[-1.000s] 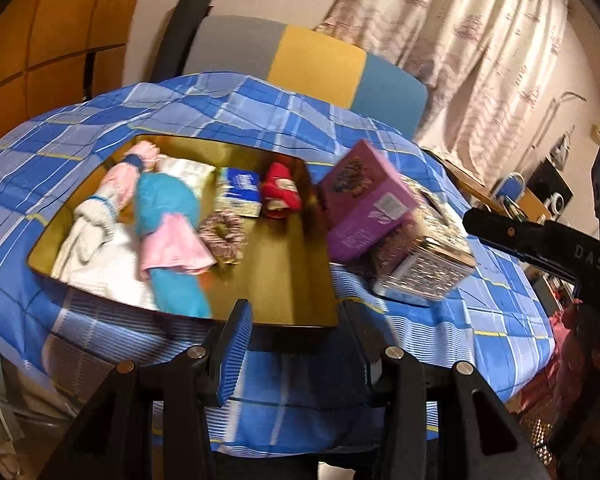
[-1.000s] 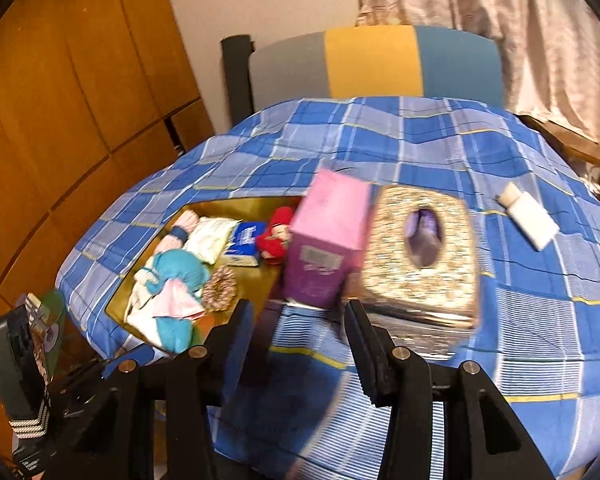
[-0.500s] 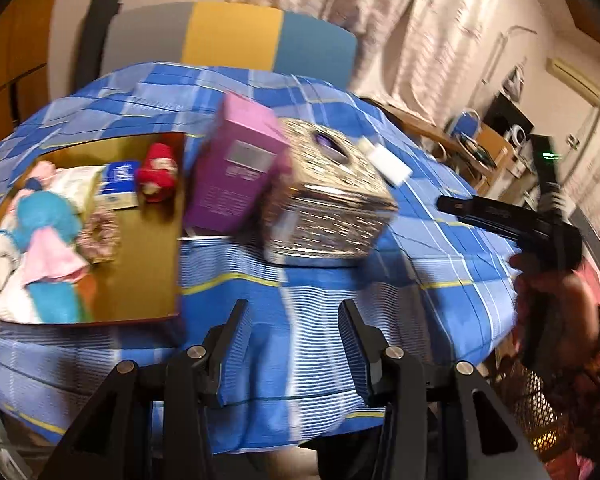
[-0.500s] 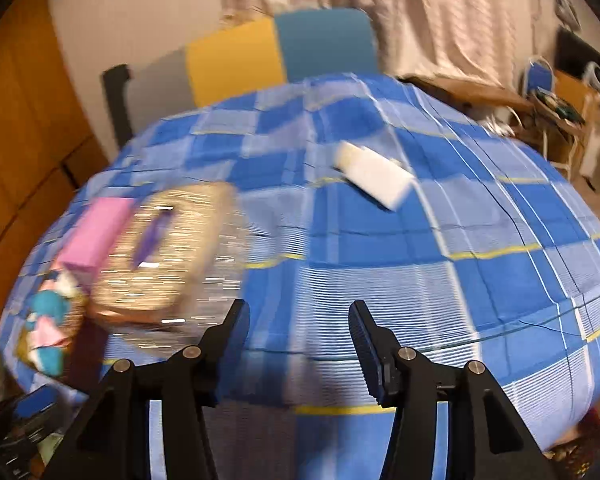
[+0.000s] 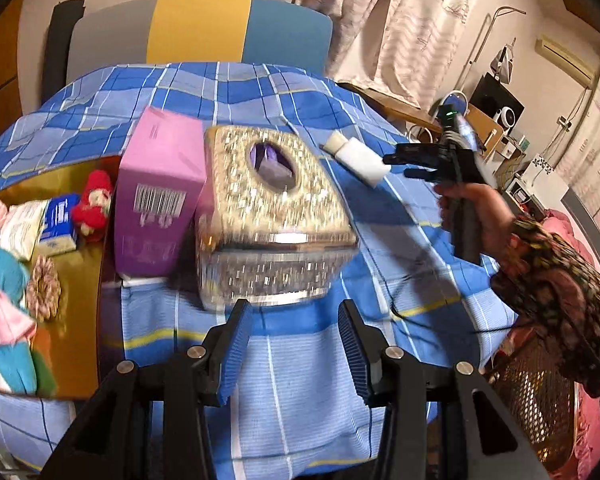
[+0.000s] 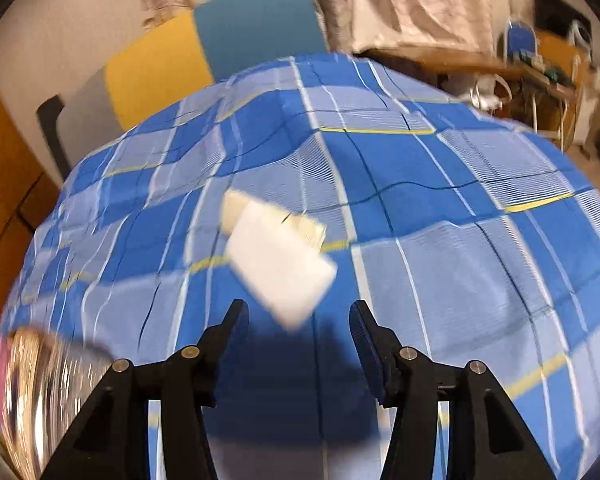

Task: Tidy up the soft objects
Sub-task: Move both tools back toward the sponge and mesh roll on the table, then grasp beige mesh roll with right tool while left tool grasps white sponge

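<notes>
My right gripper (image 6: 298, 316), jaws apart and empty, lines up on the white packet (image 6: 280, 260) at frame centre for pickup; left gripper (image 5: 294, 336), likewise agape, waits below the tissue box (image 5: 268, 208).

No legible text. The pink box (image 5: 156, 192) beside the glittery tissue box (image 5: 268, 208) bears a barcode; its digits are unreadable.

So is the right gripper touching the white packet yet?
Apart. In the right wrist view the right gripper is open, with blue cloth visible between both fingertips and the white packet ahead.
</notes>
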Action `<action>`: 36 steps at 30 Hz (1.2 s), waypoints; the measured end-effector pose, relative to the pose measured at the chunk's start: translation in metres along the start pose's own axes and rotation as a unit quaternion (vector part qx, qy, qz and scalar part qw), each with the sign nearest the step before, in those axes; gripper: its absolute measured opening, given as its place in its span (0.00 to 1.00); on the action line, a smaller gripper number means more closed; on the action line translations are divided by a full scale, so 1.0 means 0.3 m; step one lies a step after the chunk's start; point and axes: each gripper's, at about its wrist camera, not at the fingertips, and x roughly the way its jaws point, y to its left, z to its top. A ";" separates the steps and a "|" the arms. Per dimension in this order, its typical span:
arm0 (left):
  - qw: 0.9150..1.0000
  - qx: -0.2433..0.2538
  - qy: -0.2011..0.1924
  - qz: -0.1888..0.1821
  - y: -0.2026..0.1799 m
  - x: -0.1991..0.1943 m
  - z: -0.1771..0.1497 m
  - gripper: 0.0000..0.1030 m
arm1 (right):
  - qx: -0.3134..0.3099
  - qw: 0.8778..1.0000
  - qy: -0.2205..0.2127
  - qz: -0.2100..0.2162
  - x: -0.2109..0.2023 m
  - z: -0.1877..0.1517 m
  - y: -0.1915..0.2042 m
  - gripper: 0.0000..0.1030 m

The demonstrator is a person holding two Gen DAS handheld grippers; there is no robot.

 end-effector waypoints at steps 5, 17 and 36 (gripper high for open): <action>1.000 0.004 -0.002 -0.005 -0.023 0.033 0.067 0.44 | 0.013 0.999 0.037 0.018 0.138 0.046 -0.003 0.52; 0.999 0.010 0.002 -0.037 -0.081 0.095 0.126 0.44 | -0.138 0.990 -0.023 0.036 0.013 0.039 0.184 0.57; 0.999 0.001 -0.003 -0.032 -0.110 0.092 0.193 0.44 | -0.145 0.987 0.062 0.032 0.303 0.122 0.113 0.55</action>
